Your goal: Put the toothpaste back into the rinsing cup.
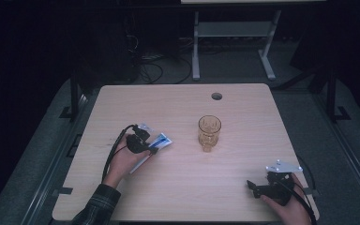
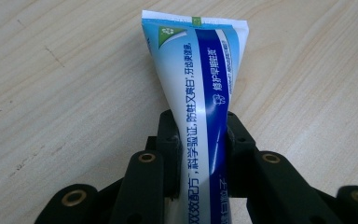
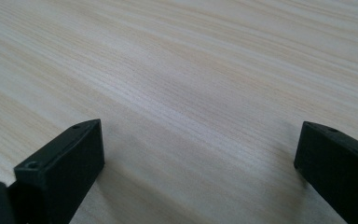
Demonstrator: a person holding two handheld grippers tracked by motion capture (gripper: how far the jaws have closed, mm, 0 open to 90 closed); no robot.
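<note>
A blue and white toothpaste tube (image 2: 200, 88) lies on the wooden table (image 1: 178, 103) at the left, its crimped flat end pointing away from my left gripper. My left gripper (image 1: 151, 149) is shut on the tube's middle, both black jaws pressed against its sides (image 2: 200, 135). An amber drinking glass (image 1: 209, 132) stands upright near the table's middle, to the right of the tube (image 1: 161, 141). My right gripper (image 1: 252, 186) rests low at the table's front right, open, its jaws (image 3: 200, 154) spread wide over bare wood with nothing between them.
A round cable hole (image 1: 216, 96) sits in the table near its far edge. Beyond the table stand a white desk frame (image 1: 234, 33) and loose cables on the dark floor. Bare wood spans the space between the two grippers.
</note>
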